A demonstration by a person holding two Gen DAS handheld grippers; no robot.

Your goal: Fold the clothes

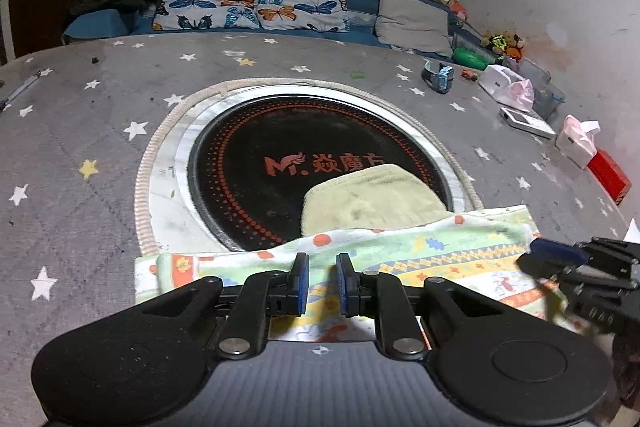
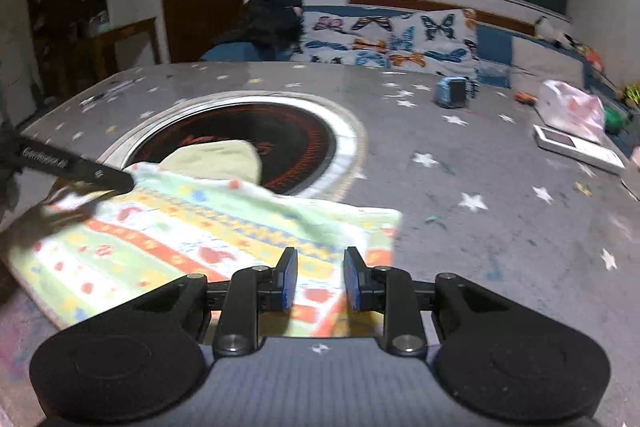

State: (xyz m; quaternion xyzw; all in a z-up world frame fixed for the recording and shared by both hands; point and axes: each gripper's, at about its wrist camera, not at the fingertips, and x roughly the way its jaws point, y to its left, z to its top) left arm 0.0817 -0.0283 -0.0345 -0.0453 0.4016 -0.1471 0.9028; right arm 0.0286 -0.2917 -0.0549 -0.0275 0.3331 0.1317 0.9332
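Left gripper (image 1: 322,283): jaws parted by a narrow gap at lower centre of the left view, poised over the near edge of the patterned cloth (image 1: 400,259); nothing sits between the pads (image 1: 301,283). Contact with the fabric cannot be determined.

Right gripper (image 2: 320,279): jaws parted somewhat wider at lower centre of the right view, above the cloth's right corner, nothing pinched.

The cloth lies flat on the star-print table (image 1: 80,131), lower centre of both views, its far edge overlapping the round black hob (image 1: 280,163). A pale green garment (image 1: 372,203) lies on the hob, partly beneath the cloth.
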